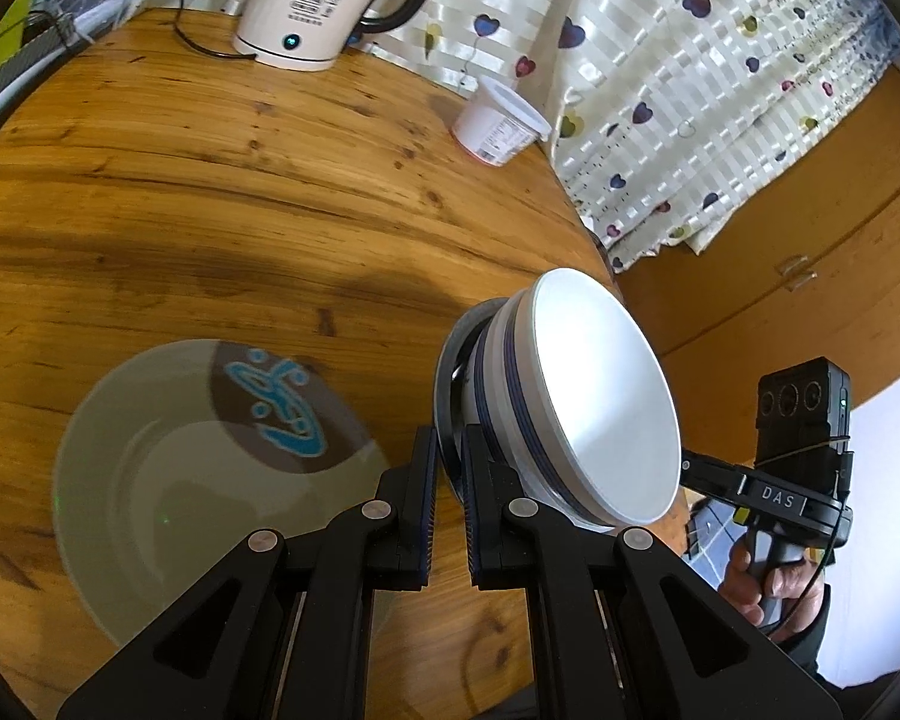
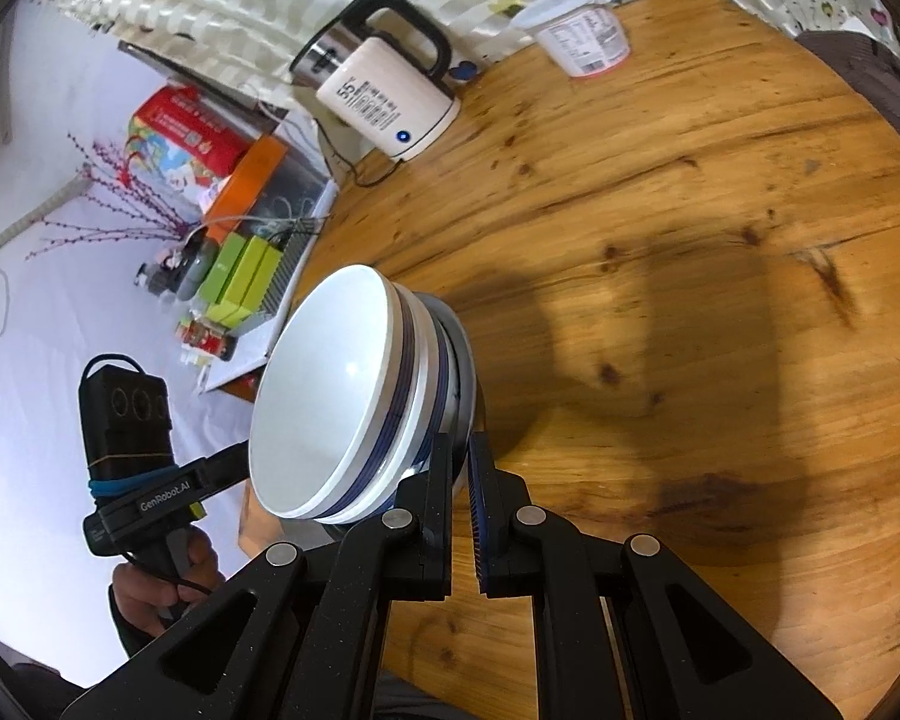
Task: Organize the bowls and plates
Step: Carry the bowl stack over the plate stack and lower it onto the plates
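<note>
Left wrist view: stack of white ceramic bowls with dark blue bands, glossy and plain inside, seated on a dark grey round plate. Two nested rims counted, possibly more beneath. Left tool drawn narrow, clamped on that plate's rim. Stack carried over the right edge of the round wooden bench, mouth turned right and slightly toward the camera, stack's axis running from the plate at left to the open mouth at right. No long axis to speak of, being round. Opposite rim hidden behind the bowls, with the right tool reaching in from the right, gripped by a hand.

One more dish to the left, flat on the bench: a pale grey-green round plate with a brown patch and blue motif. Far side: one cream electric kettle with black handle and one white plastic tub with pink base, well apart.

Right wrist view: same stack, mouth turned left, right tool's jaws pinched narrow on the plate's rim. Left tool entering from the left behind the bowls.
</note>
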Demonstrator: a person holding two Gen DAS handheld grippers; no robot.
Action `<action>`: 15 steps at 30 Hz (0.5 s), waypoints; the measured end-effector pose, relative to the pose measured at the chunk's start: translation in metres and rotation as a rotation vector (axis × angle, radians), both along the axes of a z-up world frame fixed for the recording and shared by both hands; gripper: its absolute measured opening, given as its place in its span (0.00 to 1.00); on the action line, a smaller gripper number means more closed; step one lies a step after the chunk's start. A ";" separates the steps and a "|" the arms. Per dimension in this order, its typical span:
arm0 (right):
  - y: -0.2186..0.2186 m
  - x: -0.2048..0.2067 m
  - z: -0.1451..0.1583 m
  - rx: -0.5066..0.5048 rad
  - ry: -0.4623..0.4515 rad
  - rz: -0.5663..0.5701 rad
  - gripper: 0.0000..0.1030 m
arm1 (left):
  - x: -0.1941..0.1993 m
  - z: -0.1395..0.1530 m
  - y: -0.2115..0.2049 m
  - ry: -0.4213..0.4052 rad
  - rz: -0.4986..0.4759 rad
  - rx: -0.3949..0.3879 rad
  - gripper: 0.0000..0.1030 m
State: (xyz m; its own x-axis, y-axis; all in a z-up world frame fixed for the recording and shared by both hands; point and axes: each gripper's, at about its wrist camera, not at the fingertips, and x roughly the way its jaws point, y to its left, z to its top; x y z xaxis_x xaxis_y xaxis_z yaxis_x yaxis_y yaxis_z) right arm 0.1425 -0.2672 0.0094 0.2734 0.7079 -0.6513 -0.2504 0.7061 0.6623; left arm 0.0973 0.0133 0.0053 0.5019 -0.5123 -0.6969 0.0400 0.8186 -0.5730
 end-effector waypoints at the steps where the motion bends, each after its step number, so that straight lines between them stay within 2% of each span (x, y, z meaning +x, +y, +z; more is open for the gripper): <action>1: 0.004 0.000 0.000 0.000 0.000 0.007 0.08 | -0.001 0.000 0.004 0.000 0.007 0.000 0.06; 15: 0.059 0.007 -0.001 0.006 0.013 0.109 0.07 | -0.024 -0.001 0.050 0.003 0.114 0.013 0.06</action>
